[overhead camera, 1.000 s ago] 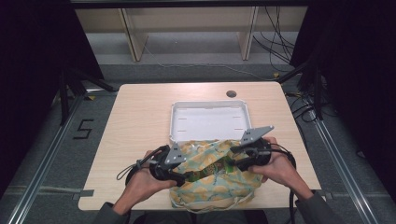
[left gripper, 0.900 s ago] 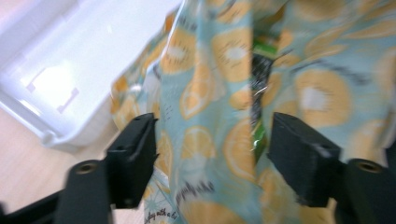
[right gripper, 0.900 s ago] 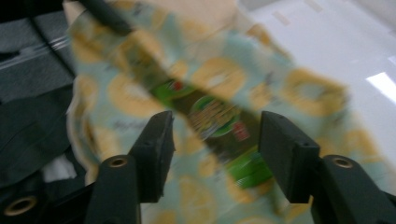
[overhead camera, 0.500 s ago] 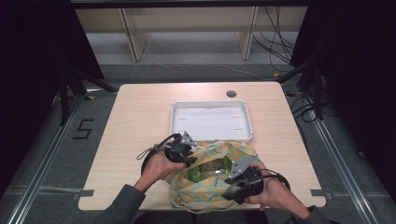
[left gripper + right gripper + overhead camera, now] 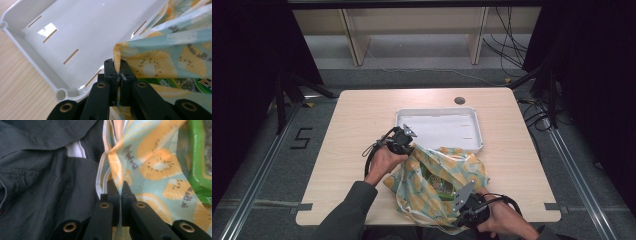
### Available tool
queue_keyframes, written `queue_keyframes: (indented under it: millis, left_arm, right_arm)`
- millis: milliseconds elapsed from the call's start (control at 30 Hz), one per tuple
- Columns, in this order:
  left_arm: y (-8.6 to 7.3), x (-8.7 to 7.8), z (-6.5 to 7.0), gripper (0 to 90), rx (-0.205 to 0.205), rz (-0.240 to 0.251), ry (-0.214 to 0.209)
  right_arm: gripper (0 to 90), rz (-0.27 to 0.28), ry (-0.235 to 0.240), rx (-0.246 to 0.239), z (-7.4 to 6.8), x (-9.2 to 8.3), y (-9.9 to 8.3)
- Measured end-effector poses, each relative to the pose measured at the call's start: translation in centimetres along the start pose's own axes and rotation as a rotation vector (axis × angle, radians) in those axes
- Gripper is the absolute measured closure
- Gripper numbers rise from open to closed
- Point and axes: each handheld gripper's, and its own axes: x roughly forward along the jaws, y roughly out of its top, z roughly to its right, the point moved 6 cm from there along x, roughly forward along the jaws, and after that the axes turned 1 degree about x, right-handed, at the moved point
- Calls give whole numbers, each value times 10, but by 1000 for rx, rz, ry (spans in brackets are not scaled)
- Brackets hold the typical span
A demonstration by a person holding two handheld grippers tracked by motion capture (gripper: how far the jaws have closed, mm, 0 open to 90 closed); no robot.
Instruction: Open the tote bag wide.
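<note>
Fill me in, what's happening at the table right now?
A person is pulling open a fruit-print bag with both grippers. The left gripper has just closed on the bag's edge beside the white tray; the right gripper has just closed on the near edge. Green packaging shows inside.

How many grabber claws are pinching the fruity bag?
2. The left gripper pinches the bag at its edge beside the white tray; the right gripper pinches its near edge.
</note>
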Motion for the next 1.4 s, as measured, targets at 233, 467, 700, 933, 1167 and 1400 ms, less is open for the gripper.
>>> queue_keyframes:
  millis: [233, 467, 700, 933, 1167, 1400]
  left_arm:
    - [4, -47, 18, 478, -29, 135, -51]
    - [-2, -99, 62, 368, 44, 204, -206]
    - [-27, -83, 116, 257, 204, 124, -373]
    - [-51, -61, 129, 709, 332, 48, -436]
    - [-82, -61, 138, 888, 358, -5, -423]
    - [-85, -64, 138, 651, 327, 5, -402]
  right_arm:
    - [528, 197, -85, 92, 15, -39, 19]
    - [453, 376, -268, 138, 54, -84, 39]
    - [463, 262, -332, 192, 91, -64, 43]
    - [866, 139, -361, 161, 123, -42, 43]
    - [900, 166, -486, 228, 164, -58, 37]
    - [796, 217, -498, 293, 171, -65, 37]
